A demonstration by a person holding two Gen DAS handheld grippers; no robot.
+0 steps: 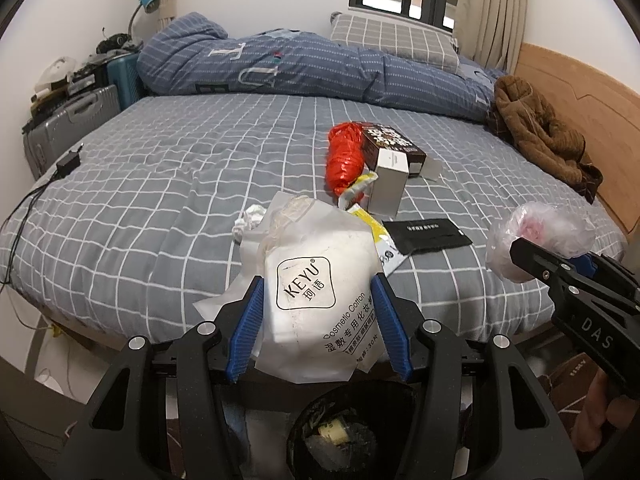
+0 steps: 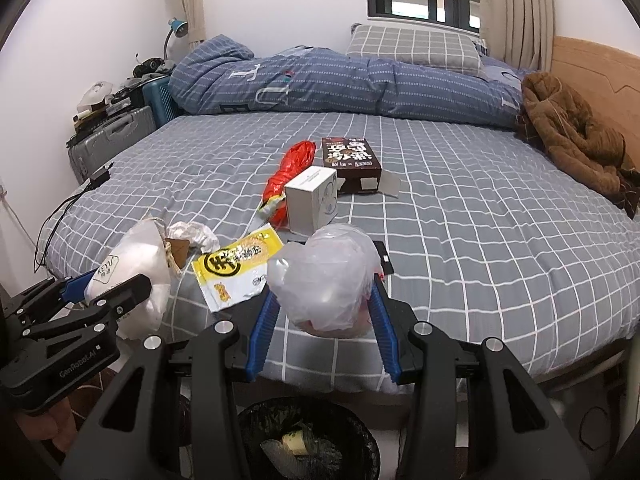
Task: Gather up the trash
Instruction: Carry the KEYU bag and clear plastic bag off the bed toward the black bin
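Observation:
My left gripper (image 1: 318,296) is shut on a white KEYU cotton-pad bag (image 1: 320,292), held over the bed's near edge; the bag also shows in the right wrist view (image 2: 140,268). My right gripper (image 2: 324,300) is shut on a crumpled clear plastic bag (image 2: 326,276), also seen in the left wrist view (image 1: 536,240). A black bin (image 2: 308,440) with some trash inside stands on the floor below both grippers. On the bed lie a yellow wrapper (image 2: 236,268), a white box (image 2: 312,200), a red bag (image 2: 288,172), a brown box (image 2: 350,160), a black sachet (image 1: 428,234) and a crumpled tissue (image 1: 250,220).
The grey checked bed (image 2: 460,240) carries a folded blue duvet (image 2: 320,80), a pillow and a brown garment (image 2: 576,140) by the wooden headboard. A charger with its cable (image 1: 66,166) lies at the bed's left edge. Suitcases (image 1: 68,128) stand at the far left.

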